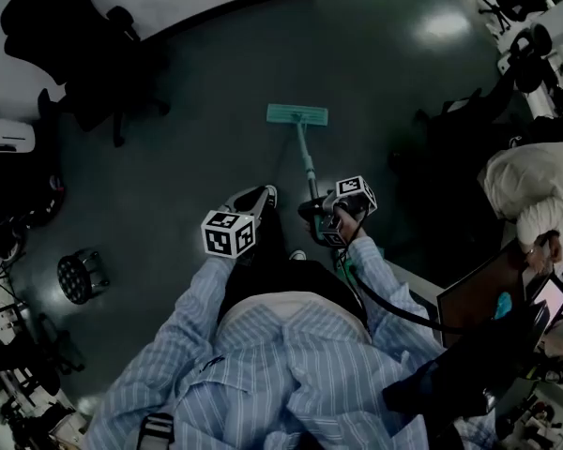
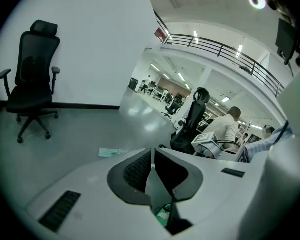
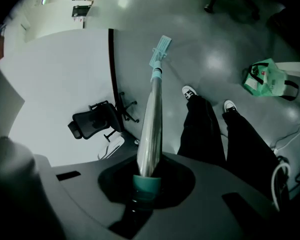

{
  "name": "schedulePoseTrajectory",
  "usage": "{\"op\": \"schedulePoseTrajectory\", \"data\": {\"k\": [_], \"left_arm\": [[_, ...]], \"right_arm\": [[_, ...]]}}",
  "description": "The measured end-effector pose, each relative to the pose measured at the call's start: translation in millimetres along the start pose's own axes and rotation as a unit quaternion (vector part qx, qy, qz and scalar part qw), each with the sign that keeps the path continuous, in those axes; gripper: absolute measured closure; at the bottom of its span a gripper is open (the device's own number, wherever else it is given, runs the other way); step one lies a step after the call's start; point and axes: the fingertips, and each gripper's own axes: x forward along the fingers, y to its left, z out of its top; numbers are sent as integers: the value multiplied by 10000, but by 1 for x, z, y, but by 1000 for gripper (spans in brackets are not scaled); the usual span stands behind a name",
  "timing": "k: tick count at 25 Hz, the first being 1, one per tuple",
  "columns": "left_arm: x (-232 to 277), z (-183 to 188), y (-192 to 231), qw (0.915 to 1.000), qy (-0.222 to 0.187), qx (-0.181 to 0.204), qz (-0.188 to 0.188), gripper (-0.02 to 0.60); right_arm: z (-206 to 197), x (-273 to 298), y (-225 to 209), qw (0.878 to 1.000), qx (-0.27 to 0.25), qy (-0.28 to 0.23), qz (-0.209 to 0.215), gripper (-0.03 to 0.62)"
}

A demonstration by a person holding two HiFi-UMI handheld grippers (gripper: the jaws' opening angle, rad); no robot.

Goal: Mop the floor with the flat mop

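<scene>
The flat mop's teal head (image 1: 297,113) lies on the dark floor ahead of me, and its metal handle (image 1: 307,162) runs back to my right gripper (image 1: 330,216). In the right gripper view the handle (image 3: 151,129) rises from between the jaws, with its teal collar (image 3: 147,184) seated there; the right gripper (image 3: 149,176) is shut on it, and the mop head (image 3: 160,51) shows far off. My left gripper (image 1: 230,232) hangs to the left of the handle, apart from it. In its own view the left gripper (image 2: 152,159) is shut with nothing held, and the mop head (image 2: 112,152) lies beyond it.
A black office chair (image 1: 70,40) stands by the white wall at far left, and a small stool (image 1: 80,275) at near left. A seated person (image 1: 530,195) and a desk are at the right. A green bag (image 3: 262,79) lies on the floor near my feet (image 3: 190,91).
</scene>
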Motion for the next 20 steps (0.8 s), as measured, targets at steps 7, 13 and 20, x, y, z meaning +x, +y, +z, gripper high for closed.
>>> {"op": "schedulePoseTrajectory", "data": {"k": [7,13,20], "left_arm": [[-32,-57,-48,10000,-15,-42,26,558],[-46,-93,-77,9998,175,28,1,558],[-49,-98,-93,9996,210,166,-47,558]], "right_arm": [[-71,-32,-100,9970,-385,257,-614,559],[-111,-64,-163,9952,-522,459,-690,559],[-149,-107,-219,9911,-648,674,-943,559]]}}
